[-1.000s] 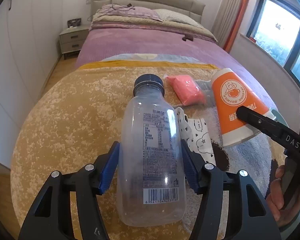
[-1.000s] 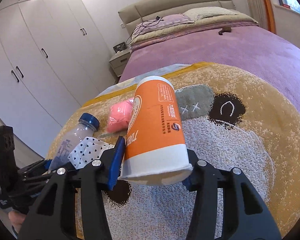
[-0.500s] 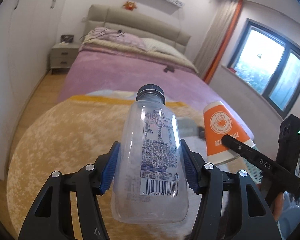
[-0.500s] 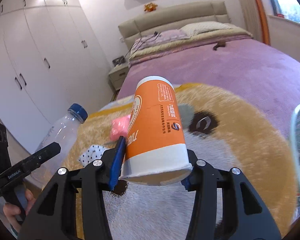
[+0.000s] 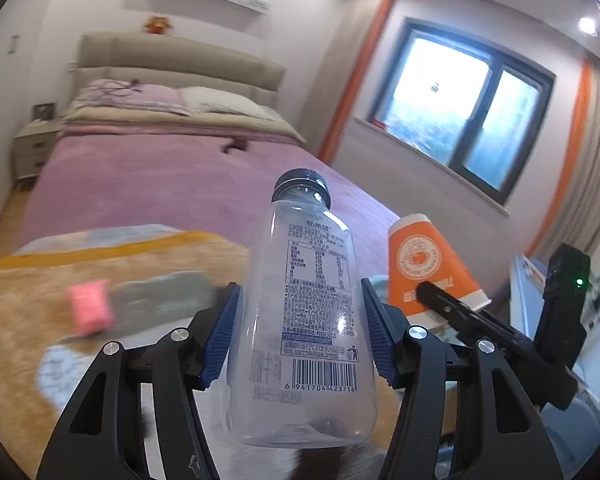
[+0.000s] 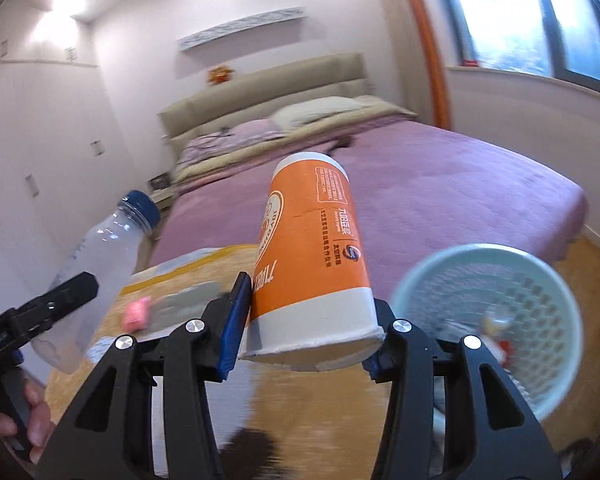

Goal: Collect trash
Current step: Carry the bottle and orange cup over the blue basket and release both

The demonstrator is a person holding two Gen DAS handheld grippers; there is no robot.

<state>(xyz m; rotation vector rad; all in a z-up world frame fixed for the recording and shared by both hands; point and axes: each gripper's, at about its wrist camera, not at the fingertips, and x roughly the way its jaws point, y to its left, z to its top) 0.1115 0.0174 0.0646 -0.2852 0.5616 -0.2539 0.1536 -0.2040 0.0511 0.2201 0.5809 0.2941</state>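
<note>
left wrist: left gripper (image 5: 300,344) clamps bottle (image 5: 304,312) (raised) | right gripper (image 6: 308,332) clamps cup (image 6: 312,264)

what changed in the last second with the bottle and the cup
Both were lifted off the blanket and swung right toward the bin, which has come into the right wrist view. The pink packet stayed behind on the blanket. Unchanged: the left gripper still clamps the bottle, and the right gripper still clamps the cup.

Bottle (image 5: 302,312), cup (image 6: 312,264) higher; basket (image 6: 488,320) visible.
</note>
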